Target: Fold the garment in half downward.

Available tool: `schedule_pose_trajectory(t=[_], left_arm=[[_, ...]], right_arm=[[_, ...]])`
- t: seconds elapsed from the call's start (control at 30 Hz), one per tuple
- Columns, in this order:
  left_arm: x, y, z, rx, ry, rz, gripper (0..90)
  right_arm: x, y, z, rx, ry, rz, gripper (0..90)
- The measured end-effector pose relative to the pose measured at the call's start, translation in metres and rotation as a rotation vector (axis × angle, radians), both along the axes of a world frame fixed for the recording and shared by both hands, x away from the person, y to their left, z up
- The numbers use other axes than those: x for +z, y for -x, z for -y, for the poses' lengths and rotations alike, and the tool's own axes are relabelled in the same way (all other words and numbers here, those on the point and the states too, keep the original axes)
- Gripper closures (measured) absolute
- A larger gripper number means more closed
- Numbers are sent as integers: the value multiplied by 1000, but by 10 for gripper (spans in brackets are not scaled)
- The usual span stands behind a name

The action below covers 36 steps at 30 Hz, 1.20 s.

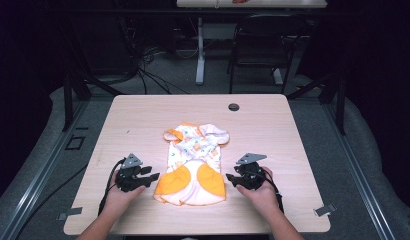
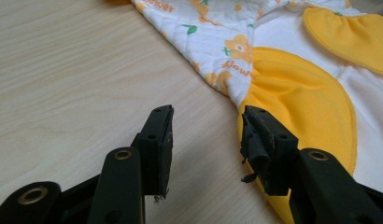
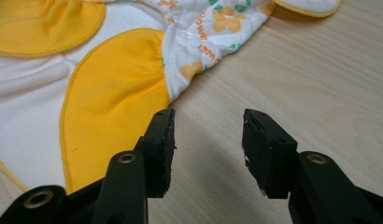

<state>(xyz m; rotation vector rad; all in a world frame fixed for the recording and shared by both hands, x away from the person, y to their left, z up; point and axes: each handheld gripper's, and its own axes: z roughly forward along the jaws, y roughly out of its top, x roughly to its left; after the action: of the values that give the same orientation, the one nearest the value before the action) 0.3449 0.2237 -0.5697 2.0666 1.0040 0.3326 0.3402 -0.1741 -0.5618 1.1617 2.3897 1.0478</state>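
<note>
The left tongs (image 1: 154,178) sit low in the left half of the high view, held in the person's left hand (image 1: 119,196), with their jaws spread wide and nothing between them. In the left gripper view the same tongs (image 2: 206,144) rise from the bottom edge, bare wood showing in the gap between the jaws, and the right-hand jaw stands over the edge of a yellow patch of the baby garment (image 2: 292,70).

The right tongs (image 1: 230,179) lie in the lower right of centre of the high view, in the person's right hand (image 1: 263,192), and they too are spread and grip nothing. In the right gripper view these tongs (image 3: 208,144) show open wood between the jaws, while the left-hand jaw stands at the rim of the garment's yellow panel (image 3: 115,98); whether it touches the cloth I cannot tell.

The baby garment lies flat in the middle of the counter (image 1: 143,115), between the two tongs. Its lower end, white with two orange-yellow panels, points toward the bottom of the frame, and its quilted, flower-printed upper part with the orange-trimmed sleeves stretches toward the top.

Up near the far edge of the counter sits a small dark round cable hole (image 1: 234,107). Beyond the counter, at the top of the frame, a black chair (image 1: 263,45) stands on the grey floor.
</note>
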Motion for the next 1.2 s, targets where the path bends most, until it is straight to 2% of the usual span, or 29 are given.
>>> schedule_pose_trajectory(t=[0.23,0.33,0.37,0.4,0.43,0.47,0.5,0.63,0.7,0.77,0.87,1.07,1.17,1.2], left_arm=[[0,0,4,-10,19,1,538],[1,-3,7,-14,19,8,588],[2,-4,9,-16,20,14,588],[2,-5,11,-16,22,20,617],[3,-6,13,-25,25,24,697],[3,-7,15,-32,31,26,697],[3,-8,17,-41,35,22,736],[-1,-9,27,-65,15,8,845],[-3,-9,30,-79,4,5,875],[-5,-10,32,-82,-11,4,881],[-6,-9,31,-94,-7,-7,881],[-8,-4,33,-119,-27,-17,875],[-8,2,35,-132,-46,-15,874],[-8,6,36,-152,-64,-12,874]], right_arm=[[1,0,-2,12,-35,-3,534],[3,-1,-7,33,-55,-4,612],[3,-1,-7,33,-55,-4,612],[3,-2,-9,47,-60,-8,654],[5,-2,-15,63,-67,-8,723],[5,-2,-15,63,-67,-8,723],[5,-2,-18,81,-66,-8,755],[5,-3,-31,112,-55,16,833],[3,-5,-37,124,-30,15,850],[-1,-6,-43,130,-3,11,857],[-8,-6,-48,151,52,-6,859],[-9,-4,-47,173,53,-21,863],[-9,1,-45,185,55,-29,865],[-9,5,-44,196,55,-34,865]])
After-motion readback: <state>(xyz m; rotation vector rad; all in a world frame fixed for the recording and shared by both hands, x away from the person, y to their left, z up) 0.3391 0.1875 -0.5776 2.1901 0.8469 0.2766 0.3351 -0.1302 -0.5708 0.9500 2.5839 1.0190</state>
